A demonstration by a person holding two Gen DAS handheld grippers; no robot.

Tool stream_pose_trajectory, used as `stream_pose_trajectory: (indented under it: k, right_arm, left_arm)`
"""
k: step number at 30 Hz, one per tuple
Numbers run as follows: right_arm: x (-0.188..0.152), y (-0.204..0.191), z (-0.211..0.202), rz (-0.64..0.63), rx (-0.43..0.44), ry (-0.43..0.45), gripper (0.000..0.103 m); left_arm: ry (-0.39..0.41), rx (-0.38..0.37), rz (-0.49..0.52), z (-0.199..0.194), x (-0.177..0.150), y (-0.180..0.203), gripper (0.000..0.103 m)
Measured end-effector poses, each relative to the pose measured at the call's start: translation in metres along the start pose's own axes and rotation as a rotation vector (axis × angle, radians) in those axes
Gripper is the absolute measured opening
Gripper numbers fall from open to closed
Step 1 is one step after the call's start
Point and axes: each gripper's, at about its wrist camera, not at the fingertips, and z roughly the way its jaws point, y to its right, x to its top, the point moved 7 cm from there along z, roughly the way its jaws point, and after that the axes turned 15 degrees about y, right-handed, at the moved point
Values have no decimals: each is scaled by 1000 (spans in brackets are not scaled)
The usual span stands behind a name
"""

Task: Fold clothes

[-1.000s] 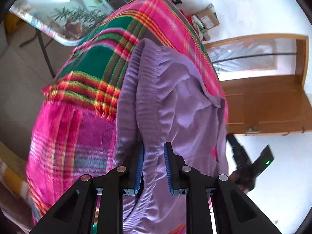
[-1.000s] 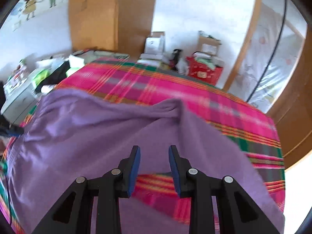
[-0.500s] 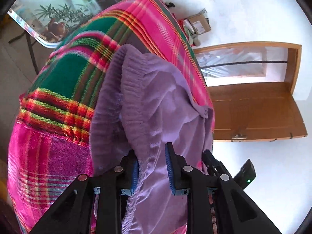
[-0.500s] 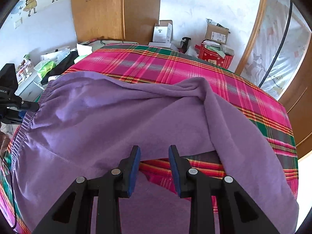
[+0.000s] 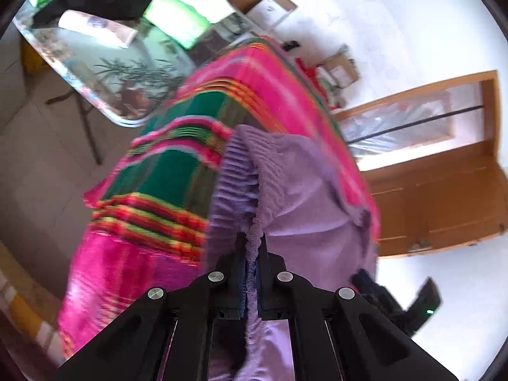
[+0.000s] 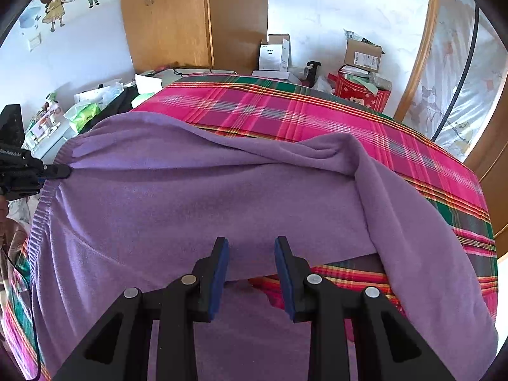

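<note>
A purple fleece garment (image 6: 206, 197) lies spread over a pink and green plaid blanket (image 6: 285, 111), with one sleeve draped down its right side. My left gripper (image 5: 252, 238) is shut on the garment's ribbed hem (image 5: 235, 171), which is bunched between the pads. The right wrist view shows that same left gripper (image 6: 60, 171) pinching the hem at the garment's left edge. My right gripper (image 6: 250, 244) is open and hovers just over the garment's near folded edge, nothing pinched. In the left wrist view the right gripper (image 5: 381, 295) shows dark at the lower right.
A glass-topped side table (image 5: 95, 63) with clutter stands left of the bed. Behind the bed are a wooden wardrobe (image 6: 177, 16), a white box (image 6: 274, 52), a cardboard box (image 6: 362, 54) and a red box (image 6: 362, 95). A wooden door (image 5: 444, 206) is on the right.
The left jaws have closed onto the ribbed hem, which was loose between them before. The right gripper has sunk a little closer to the garment, still open.
</note>
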Motion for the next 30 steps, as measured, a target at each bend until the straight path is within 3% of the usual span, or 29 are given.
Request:
stream_pose_trajectory:
  k: [4,12,15,21,23,26,30]
  right_arm:
    - [-3,-1,2,7,5,-9,31]
    - [-2,15,-13,15,6,18,31]
    - [-9,43,-30,32,-49,22,31]
    - [-30,111,-74,76,-185,27,31]
    - [-44,139,-92,116,-236,5,33]
    - [-65,178,-118,170,-302,-26,37]
    - [-87,210,-152,235,-339,-32,37]
  left_arm:
    - [-19,22,-20,13,-1,-9,5]
    - [-17,84,59,9,-3,-4,9]
    - [-5,126,90,3,-2,-3,21]
    - [40,145,138,-24,1,10,22]
    - [42,142,188,-31,-3,26,22]
    - [37,122,253,-38,-11,51,37]
    - [15,61,355,-40,-31,98,39]
